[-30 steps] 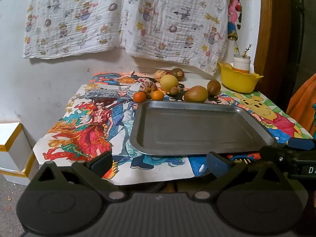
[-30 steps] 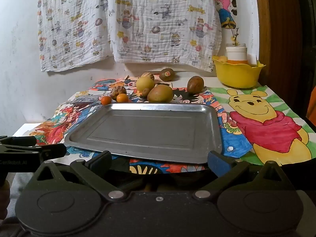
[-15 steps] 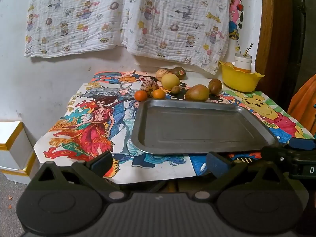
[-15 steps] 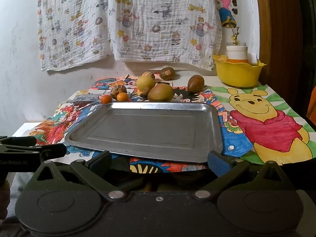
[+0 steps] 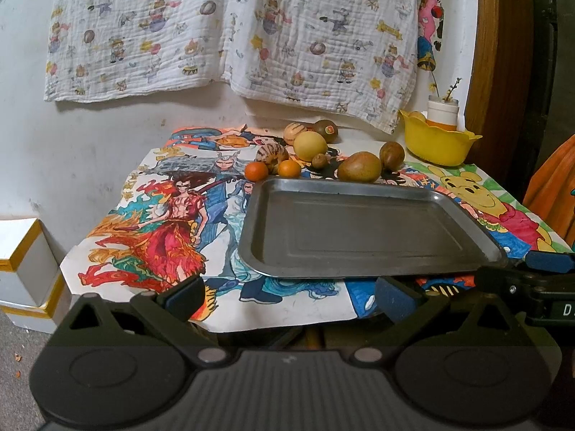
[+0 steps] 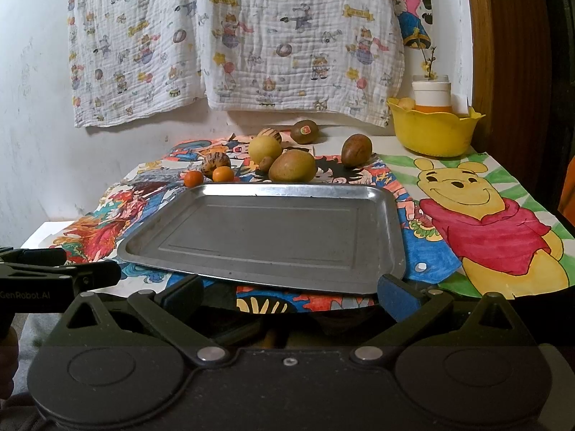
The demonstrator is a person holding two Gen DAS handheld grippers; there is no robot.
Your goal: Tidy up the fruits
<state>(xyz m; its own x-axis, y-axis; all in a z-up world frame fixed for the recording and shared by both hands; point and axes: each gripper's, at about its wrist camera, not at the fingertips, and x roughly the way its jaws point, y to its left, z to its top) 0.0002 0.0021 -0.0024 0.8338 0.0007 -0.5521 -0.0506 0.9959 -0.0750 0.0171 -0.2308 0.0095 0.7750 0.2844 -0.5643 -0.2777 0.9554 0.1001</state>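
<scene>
An empty metal tray lies on a table covered with coloured drawings. Behind its far rim sits a cluster of fruit: two small oranges, a green-brown mango, a round yellow fruit, two striped fruits, a kiwi with a sticker and a brown fruit. My left gripper is open before the table's near edge, holding nothing. My right gripper is open too, at the tray's near rim.
A yellow bowl holding a white and orange jar stands at the back right. A printed cloth hangs on the wall behind. A white box stands on the floor to the left. A wooden frame borders the right side.
Both views have shifted slightly: the table and tray sit a little lower and nearer in the frames. Both grippers stay open. No fruit has moved.
</scene>
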